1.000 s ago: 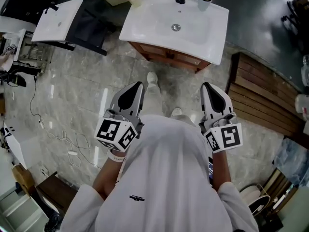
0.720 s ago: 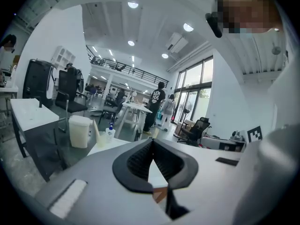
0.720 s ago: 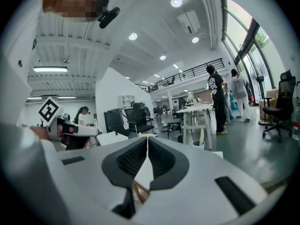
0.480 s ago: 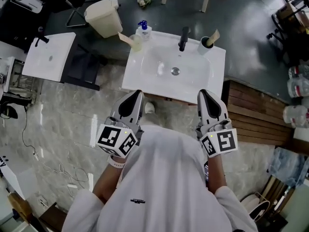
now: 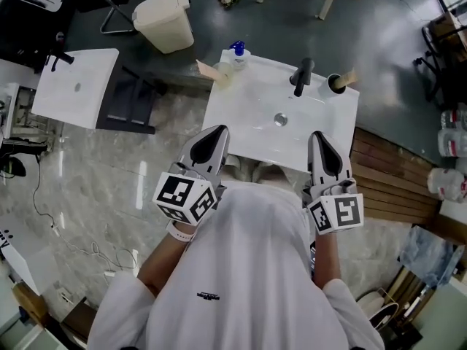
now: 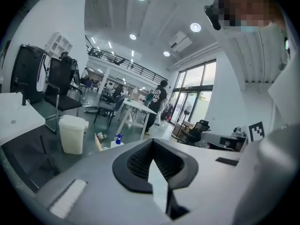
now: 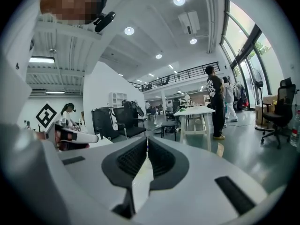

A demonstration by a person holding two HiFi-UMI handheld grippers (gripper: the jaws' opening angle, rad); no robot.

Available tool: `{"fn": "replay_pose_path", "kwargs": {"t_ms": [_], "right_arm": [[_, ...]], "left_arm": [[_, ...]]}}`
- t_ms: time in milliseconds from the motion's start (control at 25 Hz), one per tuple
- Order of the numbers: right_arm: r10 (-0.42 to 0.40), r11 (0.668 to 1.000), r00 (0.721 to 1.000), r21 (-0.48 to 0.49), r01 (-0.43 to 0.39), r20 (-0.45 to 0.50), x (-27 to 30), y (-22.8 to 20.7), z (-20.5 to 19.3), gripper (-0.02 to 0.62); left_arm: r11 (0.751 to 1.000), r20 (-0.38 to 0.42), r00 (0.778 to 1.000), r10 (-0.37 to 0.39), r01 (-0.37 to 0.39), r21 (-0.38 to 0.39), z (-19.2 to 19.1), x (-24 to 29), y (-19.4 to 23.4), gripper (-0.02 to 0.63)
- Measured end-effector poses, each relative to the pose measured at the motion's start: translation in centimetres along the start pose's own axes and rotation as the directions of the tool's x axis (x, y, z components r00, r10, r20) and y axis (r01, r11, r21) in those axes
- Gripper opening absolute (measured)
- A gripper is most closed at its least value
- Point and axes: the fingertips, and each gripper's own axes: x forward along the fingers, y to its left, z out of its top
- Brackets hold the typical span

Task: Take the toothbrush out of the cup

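Observation:
In the head view a white cup (image 5: 336,84) stands at the back right of the white sink (image 5: 248,130), right of the black tap (image 5: 301,75). A beige toothbrush (image 5: 349,76) leans out of it. A second pale cup (image 5: 225,71) with a beige brush (image 5: 206,68) stands at the sink's back left. My left gripper (image 5: 217,130) and right gripper (image 5: 318,134) are held side by side over the sink's near edge, well short of both cups. Both are shut with nothing between the jaws, as the left gripper view (image 6: 151,142) and right gripper view (image 7: 147,139) confirm.
A blue-capped pump bottle (image 5: 237,52) stands beside the left cup. A cream waste bin (image 5: 164,22) sits on the floor behind the sink. A second white basin (image 5: 76,86) lies to the left, and wooden decking (image 5: 394,181) to the right. People stand by a far table (image 7: 194,111).
The person has walked up to the sink. Both grippers, still shut, now reach its near edge, where a second ago they were over bare floor.

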Motion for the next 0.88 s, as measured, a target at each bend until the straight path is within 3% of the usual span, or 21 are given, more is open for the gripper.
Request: {"fn": "replay_pose_path", "kwargs": {"t_ms": [480, 640, 880], "right_arm": [[0.074, 0.997, 0.997, -0.023, -0.075, -0.011, 3.3, -2.0, -0.2, 0.008], [0.092, 0.996, 0.995, -0.016, -0.092, -0.028, 4.6, -2.6, -1.0, 0.008], [0.131, 0.991, 0.990, -0.014, -0.132, -0.046, 6.5, -2.0, -1.4, 0.008]], "left_arm": [[0.994, 0.022, 0.994, 0.106, -0.106, -0.019, 1.2, 2.1, 1.4, 0.002], [0.981, 0.082, 0.978, 0.194, -0.195, -0.002, 2.0, 2.4, 3.0, 0.002], [0.962, 0.055, 0.961, 0.271, -0.270, -0.032, 1.6, 3.5, 6.0, 0.003]]}}
